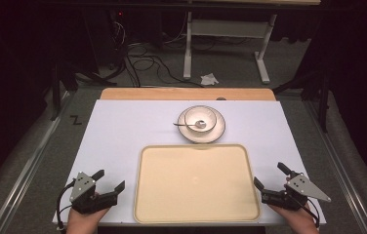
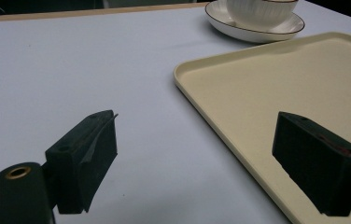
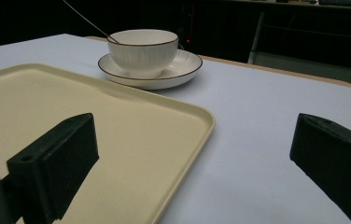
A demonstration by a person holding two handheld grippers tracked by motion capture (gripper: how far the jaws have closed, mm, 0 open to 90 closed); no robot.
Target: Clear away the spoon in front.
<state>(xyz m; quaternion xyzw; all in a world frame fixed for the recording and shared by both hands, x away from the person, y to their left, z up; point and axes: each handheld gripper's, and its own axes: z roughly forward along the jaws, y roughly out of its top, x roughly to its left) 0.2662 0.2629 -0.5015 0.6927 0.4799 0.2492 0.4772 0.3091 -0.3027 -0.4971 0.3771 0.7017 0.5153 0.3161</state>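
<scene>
Tray (image 1: 197,183) lay on the bench (image 1: 118,131) between our low-held hands, left gripper (image 1: 109,180) and right gripper (image 1: 271,176) both released, flanking its near corners

The bowl (image 2: 262,9) is cut off by the left gripper view's top edge, its inside hidden.

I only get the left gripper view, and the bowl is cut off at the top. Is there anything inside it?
Observer: Yes. From the high view, a spoon lies in the bowl, with its handle sticking out over the left rim.
Operator: Where is my other gripper?
Observer: The right gripper sits just off the right edge of the tray, near the front of the table. Its fingers are open with nothing between them.
</scene>
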